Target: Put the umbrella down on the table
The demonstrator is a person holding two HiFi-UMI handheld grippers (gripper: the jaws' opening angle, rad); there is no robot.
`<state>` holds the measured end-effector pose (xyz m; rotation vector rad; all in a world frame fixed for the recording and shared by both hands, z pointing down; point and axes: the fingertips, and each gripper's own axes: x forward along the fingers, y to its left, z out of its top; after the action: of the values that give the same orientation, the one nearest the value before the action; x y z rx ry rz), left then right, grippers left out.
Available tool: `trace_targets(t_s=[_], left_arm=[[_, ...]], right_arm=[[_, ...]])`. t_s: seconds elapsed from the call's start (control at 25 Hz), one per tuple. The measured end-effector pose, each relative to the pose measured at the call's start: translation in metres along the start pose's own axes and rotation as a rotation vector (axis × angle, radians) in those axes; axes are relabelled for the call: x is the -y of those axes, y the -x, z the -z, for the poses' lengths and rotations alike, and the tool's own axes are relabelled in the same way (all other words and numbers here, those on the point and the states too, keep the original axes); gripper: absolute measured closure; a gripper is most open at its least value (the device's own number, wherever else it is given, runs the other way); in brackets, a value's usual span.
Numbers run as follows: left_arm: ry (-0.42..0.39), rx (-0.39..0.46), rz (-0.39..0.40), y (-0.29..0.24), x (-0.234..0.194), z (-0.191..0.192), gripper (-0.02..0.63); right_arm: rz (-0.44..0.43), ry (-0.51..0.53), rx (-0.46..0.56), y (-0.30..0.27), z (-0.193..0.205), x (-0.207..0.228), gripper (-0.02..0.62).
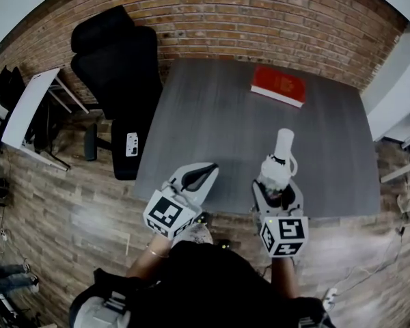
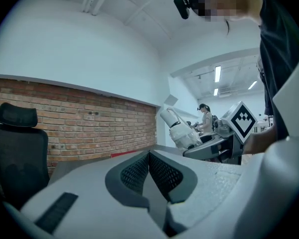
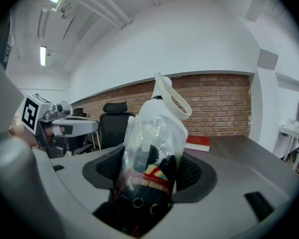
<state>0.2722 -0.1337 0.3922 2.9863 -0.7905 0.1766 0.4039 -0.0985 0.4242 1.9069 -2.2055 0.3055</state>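
Note:
A folded umbrella (image 3: 152, 148) in a clear plastic sleeve with a white handle and loop stands upright between the jaws of my right gripper (image 3: 152, 176), which is shut on it. In the head view the umbrella (image 1: 279, 161) rises above the near edge of the grey table (image 1: 212, 121), held by the right gripper (image 1: 279, 197). My left gripper (image 1: 195, 180) hovers over the table's near left edge. Its jaws are shut with nothing between them, pads (image 2: 139, 171) meeting. The umbrella (image 2: 177, 128) also shows in the left gripper view, to the right.
A red book (image 1: 279, 85) lies at the table's far right. A black office chair (image 1: 116, 67) stands left of the table against the brick wall. A white desk (image 1: 29, 104) is at far left. Wooden floor surrounds the table.

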Motion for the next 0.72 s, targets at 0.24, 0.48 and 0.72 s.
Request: trace_targets(t_s=[0.24,0.48,0.72], left_arm=[[0.018,0.019,-0.005,-0.013,-0.042,-0.001,0.601],[0.002,0.046,0.023,-0.039,-0.074,-0.011,0.602],[0.032,0.044,0.022,-0.051,-0.106,-0.003,0.603]], right_arm=[[-0.012,-0.002,-0.021,-0.037,-0.007,-0.006,0.299],[-0.006,0.007,-0.046,-0.073,-0.015,-0.004,0.299],[0.002,0.004,-0.08,-0.106,-0.013,-0.003,0.299]])
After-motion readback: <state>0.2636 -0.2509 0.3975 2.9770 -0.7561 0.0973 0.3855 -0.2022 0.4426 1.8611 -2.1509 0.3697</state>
